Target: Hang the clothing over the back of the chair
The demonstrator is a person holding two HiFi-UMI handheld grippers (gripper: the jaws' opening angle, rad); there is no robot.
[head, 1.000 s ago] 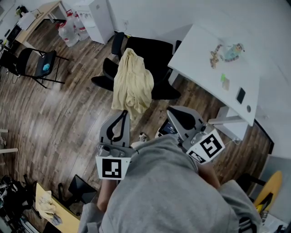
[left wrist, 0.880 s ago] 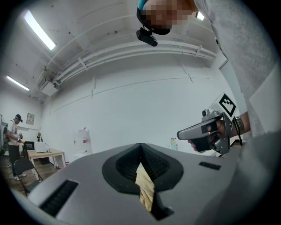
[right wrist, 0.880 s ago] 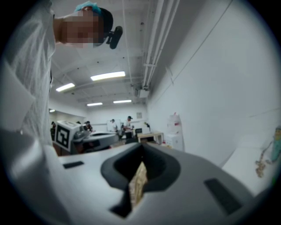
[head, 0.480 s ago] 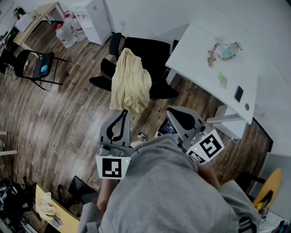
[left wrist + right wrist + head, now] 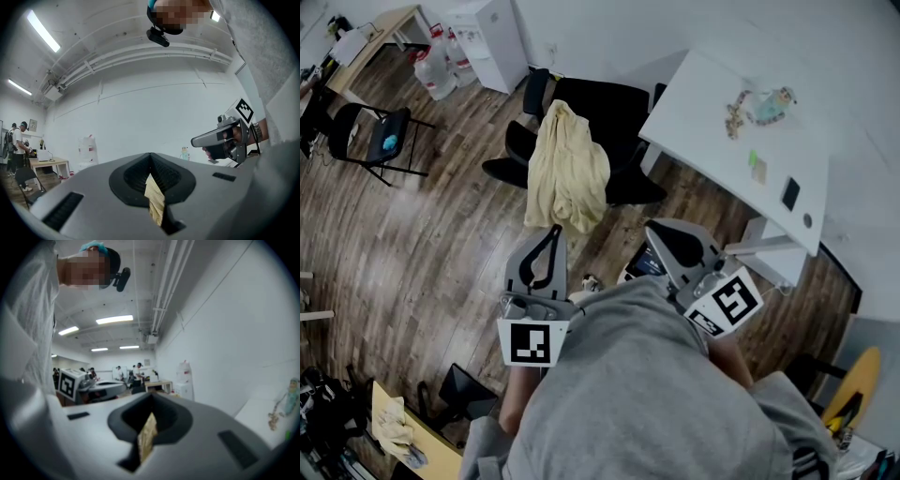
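Head view: left claw (image 5: 552, 231) and right claw (image 5: 655, 226) both clenched; clothing (image 5: 570, 169) drapes over the chair (image 5: 622, 111).

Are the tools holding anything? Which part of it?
Nothing is held. The left tool and the right tool are both shut and empty. The yellow clothing hangs over the black chair, apart from them.
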